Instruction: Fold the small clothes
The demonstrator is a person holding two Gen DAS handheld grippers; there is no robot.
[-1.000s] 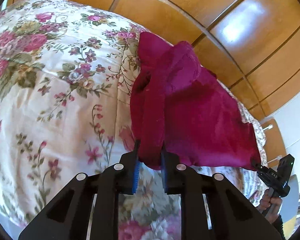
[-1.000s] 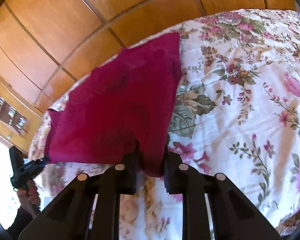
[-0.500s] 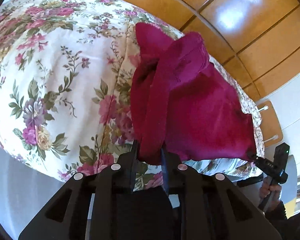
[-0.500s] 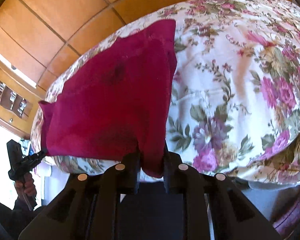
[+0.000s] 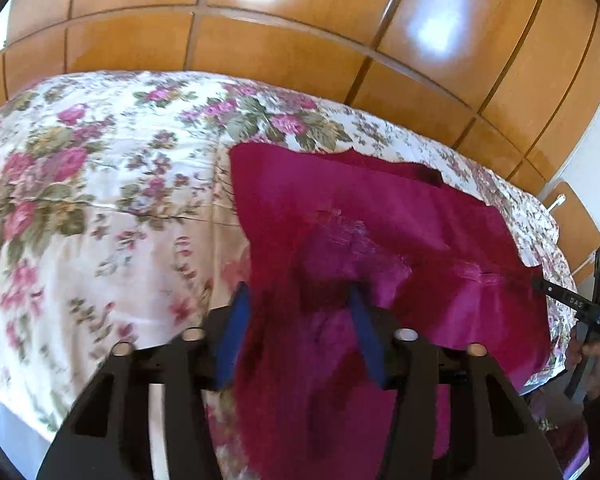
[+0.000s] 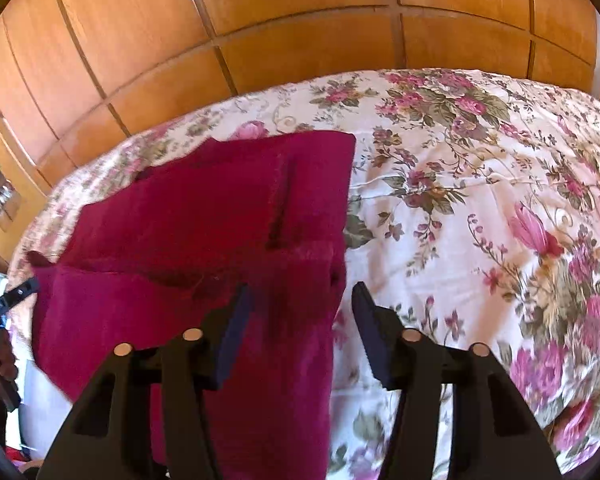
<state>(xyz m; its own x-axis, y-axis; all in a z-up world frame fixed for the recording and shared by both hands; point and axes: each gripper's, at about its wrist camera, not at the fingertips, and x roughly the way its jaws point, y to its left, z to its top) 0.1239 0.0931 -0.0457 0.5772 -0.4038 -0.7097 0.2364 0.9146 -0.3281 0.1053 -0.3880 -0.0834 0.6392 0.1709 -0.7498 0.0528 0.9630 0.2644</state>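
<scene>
From the left wrist, the left gripper (image 5: pixel 296 316) stood with its blue-padded jaws spread wide, released, and the magenta garment (image 5: pixel 380 232) lay slack between and under them on the floral bedspread (image 5: pixel 100 200), its near hem hanging over the bed edge. The right gripper (image 5: pixel 572 304) showed at the far right, at the garment's other corner; its jaws could not be judged from here. The cloth looked laid out flat for a fold, so the sound next move would be to re-grip a clean corner, not a bunched middle, and lift both sides evenly.

From the right wrist, the right gripper (image 6: pixel 300 320) was likewise unclenched, holding nothing, with the garment (image 6: pixel 204 220) reaching only under its left finger and the right finger over bare bedspread (image 6: pixel 480 200). A crease ran up the cloth, a likely fold line; it should be smoothed first.

The soft, quilted bed would give under pressure. Orange-brown wooden wardrobe panels (image 6: pixel 300 20) filled the background.
</scene>
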